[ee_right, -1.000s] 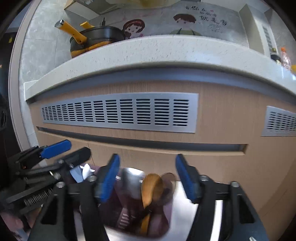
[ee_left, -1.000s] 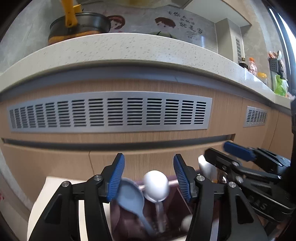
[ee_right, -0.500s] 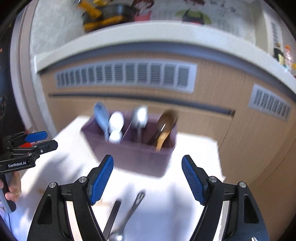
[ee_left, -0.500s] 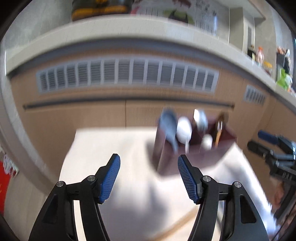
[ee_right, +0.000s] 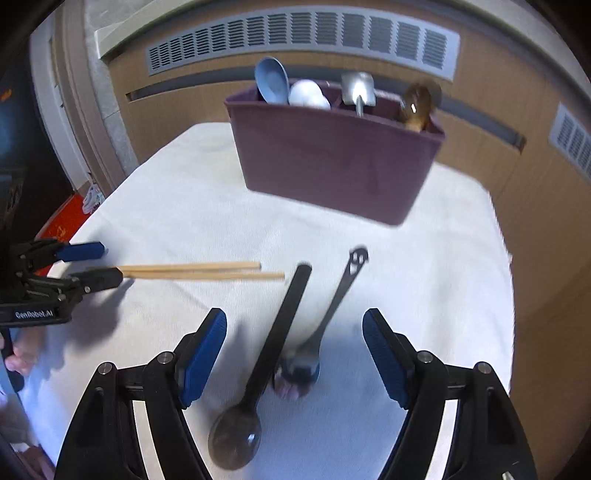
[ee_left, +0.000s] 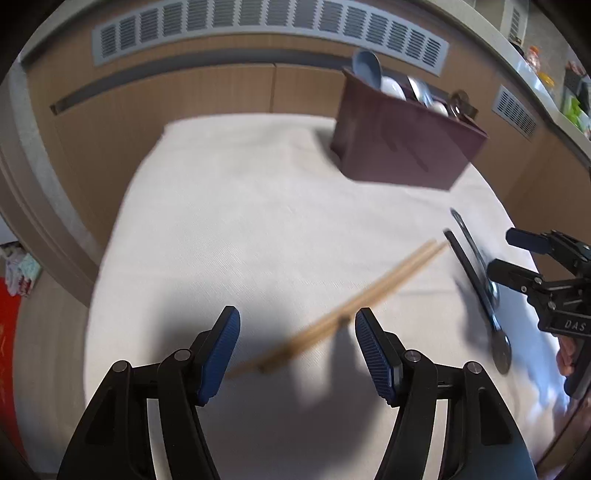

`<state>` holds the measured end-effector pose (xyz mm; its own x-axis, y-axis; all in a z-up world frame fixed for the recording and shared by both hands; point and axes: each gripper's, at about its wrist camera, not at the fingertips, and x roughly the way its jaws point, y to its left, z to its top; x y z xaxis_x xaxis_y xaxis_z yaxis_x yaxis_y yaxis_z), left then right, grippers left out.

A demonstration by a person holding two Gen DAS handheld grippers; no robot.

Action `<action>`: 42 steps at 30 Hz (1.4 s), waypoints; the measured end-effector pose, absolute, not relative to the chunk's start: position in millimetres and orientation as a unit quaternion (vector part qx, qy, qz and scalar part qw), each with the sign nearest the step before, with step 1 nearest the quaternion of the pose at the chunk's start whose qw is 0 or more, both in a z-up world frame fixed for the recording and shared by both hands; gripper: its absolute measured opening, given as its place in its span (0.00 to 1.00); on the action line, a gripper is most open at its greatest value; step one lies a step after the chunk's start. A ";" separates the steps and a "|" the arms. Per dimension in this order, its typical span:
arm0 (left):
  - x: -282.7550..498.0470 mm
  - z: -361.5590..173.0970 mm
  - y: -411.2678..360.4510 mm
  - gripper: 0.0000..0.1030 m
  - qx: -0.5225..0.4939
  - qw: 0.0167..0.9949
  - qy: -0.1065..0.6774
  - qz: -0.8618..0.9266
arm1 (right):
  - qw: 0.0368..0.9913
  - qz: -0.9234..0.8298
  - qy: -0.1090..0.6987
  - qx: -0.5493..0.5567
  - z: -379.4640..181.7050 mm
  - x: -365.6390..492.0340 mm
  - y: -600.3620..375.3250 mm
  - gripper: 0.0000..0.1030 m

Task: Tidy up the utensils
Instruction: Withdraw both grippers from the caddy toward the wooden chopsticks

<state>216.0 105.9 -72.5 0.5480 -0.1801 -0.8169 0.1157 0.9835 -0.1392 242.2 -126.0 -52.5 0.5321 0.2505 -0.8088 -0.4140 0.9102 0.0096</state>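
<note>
A dark purple utensil holder (ee_right: 332, 162) stands at the far side of the white cloth-covered table (ee_right: 177, 206); it also shows in the left wrist view (ee_left: 402, 147). It holds a blue spoon (ee_right: 272, 79), a white spoon (ee_right: 308, 94), a metal spoon (ee_right: 357, 91) and a wooden spoon (ee_right: 415, 105). A pair of wooden chopsticks (ee_left: 343, 314) lies between the jaws of my open left gripper (ee_left: 297, 350). A dark long-handled spoon (ee_right: 266, 365) and a dark metal spoon (ee_right: 328, 314) lie between the jaws of my open right gripper (ee_right: 293, 354).
Wooden cabinet fronts with grey vent grilles (ee_left: 258, 22) stand just behind the table. The table's edges drop off at left (ee_left: 107, 236) and right (ee_right: 506, 258). A red item (ee_left: 11, 314) lies on the floor at left.
Both grippers have pulled back and up from the holder and now look down at the table. The chopsticks and two dark spoons have come into view under them.
</note>
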 end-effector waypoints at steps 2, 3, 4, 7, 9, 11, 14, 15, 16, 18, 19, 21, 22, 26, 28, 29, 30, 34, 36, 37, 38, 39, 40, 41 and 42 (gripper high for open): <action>216.6 -76.1 101.9 0.64 -0.039 0.872 0.479 -0.092 | 0.867 0.186 0.455 -0.078 -56.5 241.7 -130.3 0.71; 215.8 -76.8 99.8 0.64 -0.040 0.871 0.480 -0.094 | 0.866 0.184 0.459 -0.069 -57.9 242.4 -132.3 0.69; 215.0 -75.7 96.0 0.64 -0.037 0.873 0.477 -0.096 | 0.865 0.184 0.463 -0.062 -60.5 242.4 -134.3 0.68; 206.4 -73.9 81.7 0.64 -0.027 0.866 0.484 -0.123 | 0.862 0.184 0.469 -0.052 -63.0 243.8 -130.1 0.65; 197.2 -72.6 71.6 0.64 -0.018 0.859 0.491 -0.144 | 0.862 0.188 0.468 -0.057 -61.3 246.1 -122.0 0.64; 189.3 -72.2 64.6 0.64 -0.019 0.851 0.498 -0.165 | 0.860 0.194 0.469 -0.060 -62.2 247.4 -112.7 0.63; 180.3 -68.3 56.8 0.64 -0.016 0.844 0.503 -0.185 | 0.852 0.198 0.481 -0.062 -67.3 255.0 -97.4 0.61; 176.6 -67.7 54.6 0.64 -0.016 0.842 0.504 -0.192 | 0.849 0.194 0.487 -0.061 -70.0 259.1 -92.2 0.59; 174.6 -66.5 53.0 0.64 -0.016 0.841 0.503 -0.195 | 0.848 0.190 0.491 -0.060 -72.1 262.9 -88.5 0.58; 169.7 -60.7 54.0 0.64 -0.003 0.853 0.491 -0.180 | 0.849 0.175 0.495 -0.060 -75.5 269.8 -80.2 0.58; 169.1 -57.6 56.2 0.64 0.005 0.859 0.483 -0.168 | 0.849 0.166 0.498 -0.062 -76.7 274.0 -75.1 0.58; 168.1 -51.2 64.2 0.64 0.019 0.874 0.466 -0.139 | 0.849 0.164 0.500 -0.053 -76.1 278.2 -69.3 0.58; 168.6 -49.2 68.0 0.64 0.022 0.877 0.462 -0.129 | 0.848 0.166 0.502 -0.048 -75.6 279.9 -66.6 0.58; 174.3 -46.7 90.3 0.64 0.003 0.884 0.456 -0.104 | 0.846 0.163 0.507 -0.026 -75.1 285.4 -59.4 0.58; 176.6 -47.1 101.2 0.64 -0.008 0.885 0.457 -0.093 | 0.847 0.158 0.507 -0.033 -76.8 285.9 -54.6 0.58; 175.6 -47.3 103.5 0.64 -0.013 0.885 0.456 -0.088 | 0.849 0.156 0.504 -0.040 -77.7 285.9 -52.5 0.59; 176.2 -48.0 108.4 0.64 -0.019 0.885 0.457 -0.085 | 0.851 0.154 0.501 -0.046 -77.9 285.7 -49.9 0.60; 178.5 -54.4 114.1 0.64 -0.031 0.882 0.464 -0.078 | 0.852 0.146 0.497 -0.073 -77.6 285.3 -45.1 0.65; 179.0 -55.7 111.8 0.64 -0.033 0.880 0.467 -0.081 | 0.852 0.145 0.496 -0.084 -77.8 283.9 -47.0 0.68; 180.2 -56.5 109.6 0.64 -0.032 0.879 0.468 -0.083 | 0.852 0.142 0.497 -0.087 -78.3 283.6 -49.0 0.68; 179.8 -57.1 106.5 0.64 -0.030 0.878 0.470 -0.087 | 0.846 0.127 0.508 -0.104 -82.0 283.8 -50.4 0.70; 181.0 -57.9 103.5 0.64 -0.028 0.877 0.472 -0.091 | 0.848 0.131 0.504 -0.103 -82.2 283.2 -53.2 0.69; 183.8 -58.6 100.3 0.64 -0.025 0.876 0.473 -0.094 | 0.849 0.132 0.501 -0.103 -83.0 281.5 -55.4 0.69; 185.6 -59.2 97.0 0.64 -0.021 0.875 0.475 -0.096 | 0.850 0.134 0.499 -0.104 -83.3 279.4 -57.9 0.69; 187.7 -59.4 92.7 0.64 -0.015 0.874 0.476 -0.100 | 0.850 0.133 0.498 -0.106 -83.4 276.6 -60.5 0.69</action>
